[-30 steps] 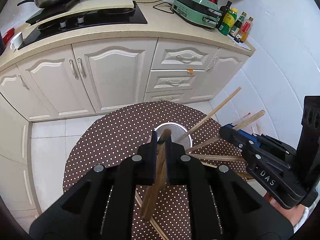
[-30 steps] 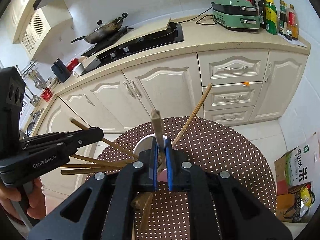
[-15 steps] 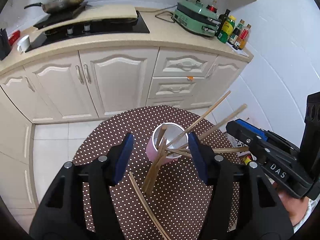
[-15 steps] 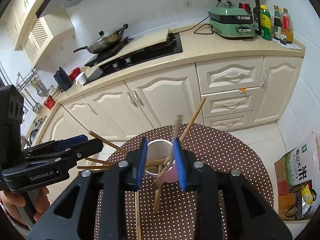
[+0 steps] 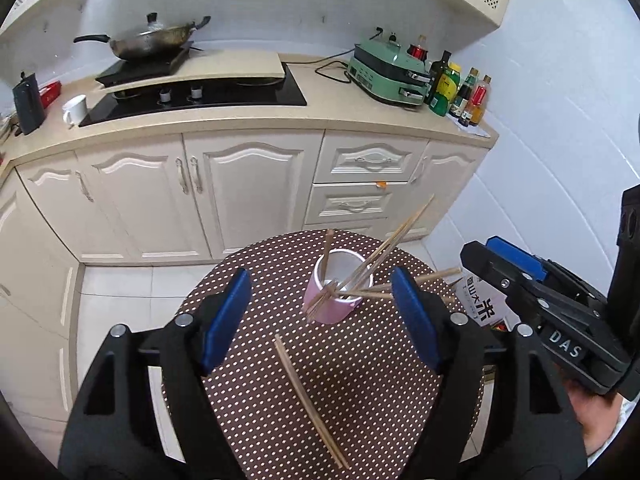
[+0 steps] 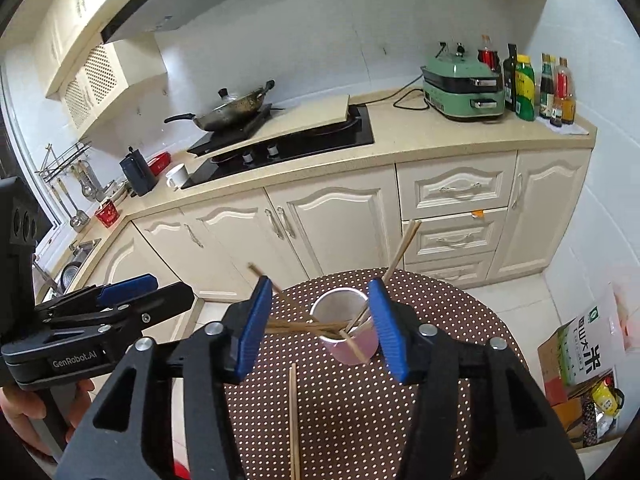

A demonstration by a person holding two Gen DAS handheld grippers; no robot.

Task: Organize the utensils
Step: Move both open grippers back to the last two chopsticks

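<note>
A pink cup (image 5: 333, 307) with a metal lining stands on the round brown dotted table (image 5: 280, 408) and holds several wooden chopsticks (image 5: 384, 246) that lean out in different directions. A pair of chopsticks (image 5: 310, 402) lies flat on the table in front of the cup. My left gripper (image 5: 320, 316) is open and empty, above and in front of the cup. My right gripper (image 6: 320, 324) is open and empty too, with the cup (image 6: 352, 336) between its blue pads. The flat chopsticks (image 6: 294, 420) also show in the right wrist view.
White kitchen cabinets (image 5: 240, 196) and a counter with a stove, a wok (image 5: 152, 42), a green appliance (image 5: 388, 72) and sauce bottles stand behind the table. A cardboard box and rice bag (image 6: 588, 356) sit on the floor at the right.
Both grippers were shut on chopsticks over the cup. They opened, the chopsticks dropped into the cup, and both grippers have pulled up and back.
</note>
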